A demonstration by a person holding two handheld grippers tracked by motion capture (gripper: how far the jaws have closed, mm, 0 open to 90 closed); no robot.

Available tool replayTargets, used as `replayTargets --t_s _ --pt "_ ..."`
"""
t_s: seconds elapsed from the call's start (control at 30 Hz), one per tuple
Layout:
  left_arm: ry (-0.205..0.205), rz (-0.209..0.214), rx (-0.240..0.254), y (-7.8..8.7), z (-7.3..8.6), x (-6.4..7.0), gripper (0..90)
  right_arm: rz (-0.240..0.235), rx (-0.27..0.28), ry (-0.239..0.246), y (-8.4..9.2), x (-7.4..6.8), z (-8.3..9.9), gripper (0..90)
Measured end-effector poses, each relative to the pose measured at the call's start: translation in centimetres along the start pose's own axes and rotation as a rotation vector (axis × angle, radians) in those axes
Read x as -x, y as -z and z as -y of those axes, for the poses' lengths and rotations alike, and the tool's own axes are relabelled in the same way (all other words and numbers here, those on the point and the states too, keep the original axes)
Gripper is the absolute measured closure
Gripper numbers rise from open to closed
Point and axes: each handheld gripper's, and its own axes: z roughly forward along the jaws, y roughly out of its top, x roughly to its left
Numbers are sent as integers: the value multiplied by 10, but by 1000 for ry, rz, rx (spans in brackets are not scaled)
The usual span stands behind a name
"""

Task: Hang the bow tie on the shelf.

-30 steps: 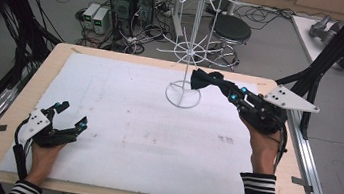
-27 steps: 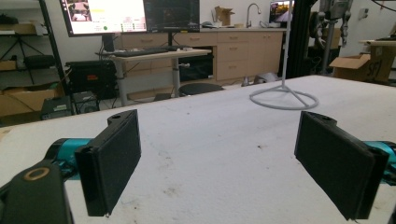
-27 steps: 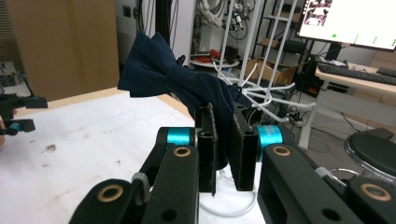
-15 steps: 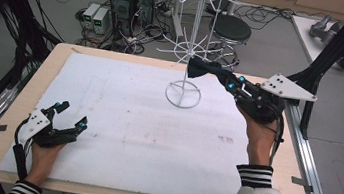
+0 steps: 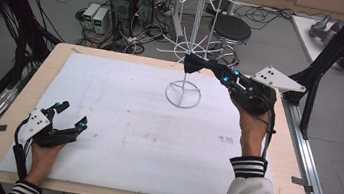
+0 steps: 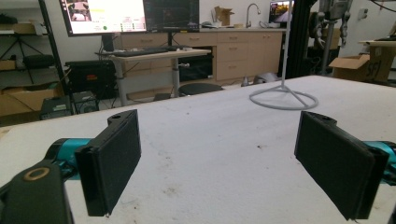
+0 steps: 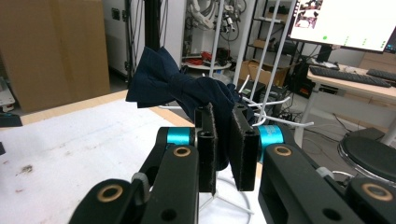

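A dark navy bow tie (image 5: 195, 64) (image 7: 173, 87) hangs in the air beside the pole of a white wire display stand (image 5: 184, 86), level with its lower ring of hooks. My right gripper (image 5: 208, 70) (image 7: 223, 122) is shut on one wing of the tie, and the other wing sticks out past the jaws. At the table's near left corner my left gripper (image 5: 71, 115) (image 6: 217, 156) rests low over the white mat (image 5: 121, 120), open, with nothing between its pads. The stand's round base (image 6: 283, 99) lies far ahead of it.
The stand's wire hooks (image 7: 275, 105) jut out close behind the tie. Off the table's far edge are computer boxes (image 5: 131, 2), a black stool (image 5: 231, 31) and loose cables. A black frame post (image 5: 312, 90) rises at the right edge.
My right gripper has carried the bow tie up and leftward, from over the stand's base to beside its pole. The left gripper has stayed put.
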Motion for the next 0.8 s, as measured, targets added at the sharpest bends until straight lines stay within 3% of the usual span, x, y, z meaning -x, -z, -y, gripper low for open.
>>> replayTargets --t_s 0.27,0.8 --pt "1 0 0 0 0 0 149 -18 -7 -1 -13 -3 1 829" --pt "-1 0 -1 0 0 0 149 -17 -91 6 -24 -4 14 828"
